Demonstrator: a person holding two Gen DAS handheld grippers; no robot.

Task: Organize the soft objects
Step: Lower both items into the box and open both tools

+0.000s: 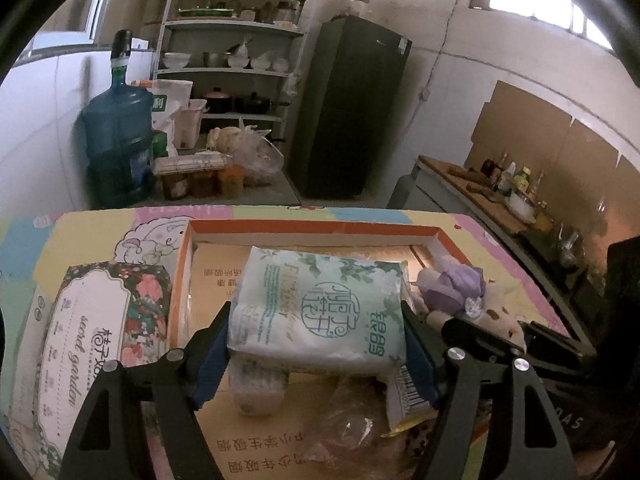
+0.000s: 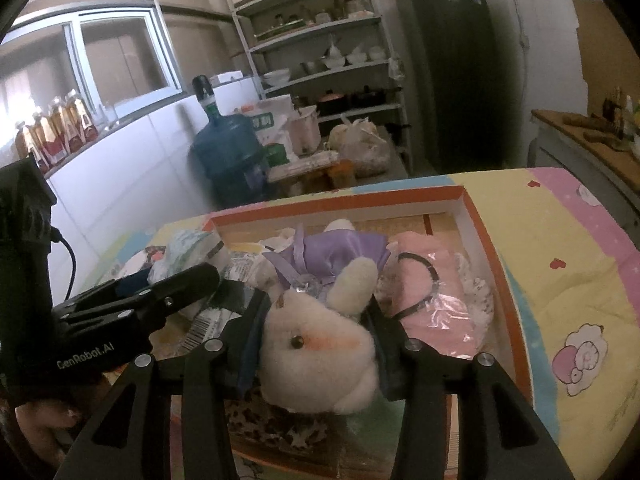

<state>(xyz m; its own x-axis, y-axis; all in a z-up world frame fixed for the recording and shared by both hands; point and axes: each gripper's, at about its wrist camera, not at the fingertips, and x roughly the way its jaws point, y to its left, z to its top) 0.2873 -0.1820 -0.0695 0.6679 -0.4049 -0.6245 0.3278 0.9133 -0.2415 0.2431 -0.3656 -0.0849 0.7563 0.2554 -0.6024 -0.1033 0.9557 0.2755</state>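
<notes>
While both grippers carry something soft over the orange-rimmed cardboard box (image 1: 316, 227), the step in hand looks like placing items into it. The left gripper (image 1: 316, 330) is clenched on a pale green tissue pack (image 1: 320, 306), held just above the box floor near its middle. The right gripper (image 2: 316, 322) grips a white plush rabbit (image 2: 320, 354) by the head; its purple dress (image 2: 340, 250) trails forward into the box.

Already in the box lie a pink garment in clear wrap (image 2: 436, 300) on the right, a leopard-print piece (image 2: 268, 424) at the near edge, a barcoded packet (image 1: 408, 394), and a rolled pale bundle (image 1: 258, 386) under the tissue pack. A floral tissue pack (image 1: 96, 344) sits outside the box, just beside its left wall, on the cartoon-print cloth (image 2: 560, 248).

Next, each gripper probably needs to lower its load into free floor space and release without crowding the other, since they work close together.
</notes>
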